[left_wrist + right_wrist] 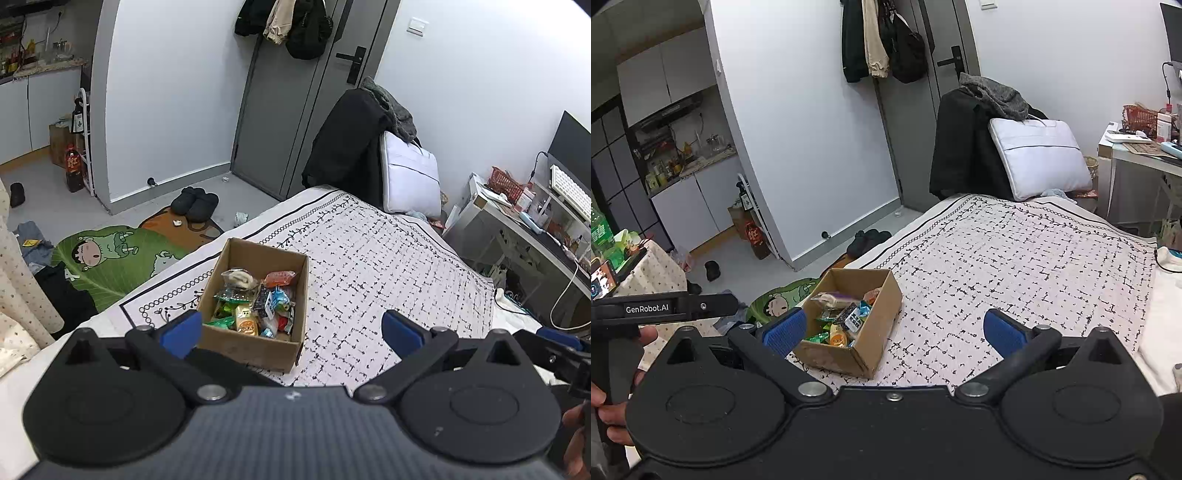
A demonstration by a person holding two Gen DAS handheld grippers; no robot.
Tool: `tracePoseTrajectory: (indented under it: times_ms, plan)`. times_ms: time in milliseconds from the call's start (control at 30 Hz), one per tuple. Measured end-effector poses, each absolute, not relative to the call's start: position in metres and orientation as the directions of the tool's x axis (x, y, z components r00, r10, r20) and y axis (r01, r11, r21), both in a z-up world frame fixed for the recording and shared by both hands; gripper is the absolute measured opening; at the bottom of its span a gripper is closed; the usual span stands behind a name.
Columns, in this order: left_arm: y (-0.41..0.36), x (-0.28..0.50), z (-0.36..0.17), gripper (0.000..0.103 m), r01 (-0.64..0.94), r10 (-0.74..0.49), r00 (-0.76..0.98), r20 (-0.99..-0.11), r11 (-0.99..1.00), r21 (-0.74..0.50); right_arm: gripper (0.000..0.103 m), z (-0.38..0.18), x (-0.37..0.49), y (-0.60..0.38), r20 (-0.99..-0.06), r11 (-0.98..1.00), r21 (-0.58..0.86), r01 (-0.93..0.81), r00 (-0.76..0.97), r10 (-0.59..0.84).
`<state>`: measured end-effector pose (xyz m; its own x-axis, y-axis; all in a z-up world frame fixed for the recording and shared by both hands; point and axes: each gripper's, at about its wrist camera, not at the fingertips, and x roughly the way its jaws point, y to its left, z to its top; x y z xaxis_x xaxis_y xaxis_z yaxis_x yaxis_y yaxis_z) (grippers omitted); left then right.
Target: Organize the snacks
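A bed [388,258] with a white, black-dashed cover fills the bedroom foreground. On it, near its left edge, we see an open cardboard box [255,343] holding the snacks [255,302]; their wrapper print is unreadable. Our left claw [291,328] and right claw [894,332] are both spread and hold nothing. The left handle reads "GenRobot.AI".

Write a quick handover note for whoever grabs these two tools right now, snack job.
Left tool: open, empty, hovering near the open brown cardboard box.
Right tool: open, empty, just right of the same box.
Box sits on the black-and-white patterned bedspread, holding the mixed wrapped snacks.
Done: no loose snacks visible on the bedspread.
Left: possibly tidying inside the box.
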<state>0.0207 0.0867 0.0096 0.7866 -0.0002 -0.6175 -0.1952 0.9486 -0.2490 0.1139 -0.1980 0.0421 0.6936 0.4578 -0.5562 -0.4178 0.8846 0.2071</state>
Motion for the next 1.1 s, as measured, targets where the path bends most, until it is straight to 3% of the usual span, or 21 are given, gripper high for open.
tracePoseTrajectory:
  times_ms: [1100]
  plan:
    - [0.102, -0.019, 0.01, 0.103, -0.194, 0.027, 0.773, -0.634, 0.961, -0.195, 0.103, 0.046, 0.081, -0.184, -0.573, 0.882, 0.178, -0.436, 0.683, 0.453]
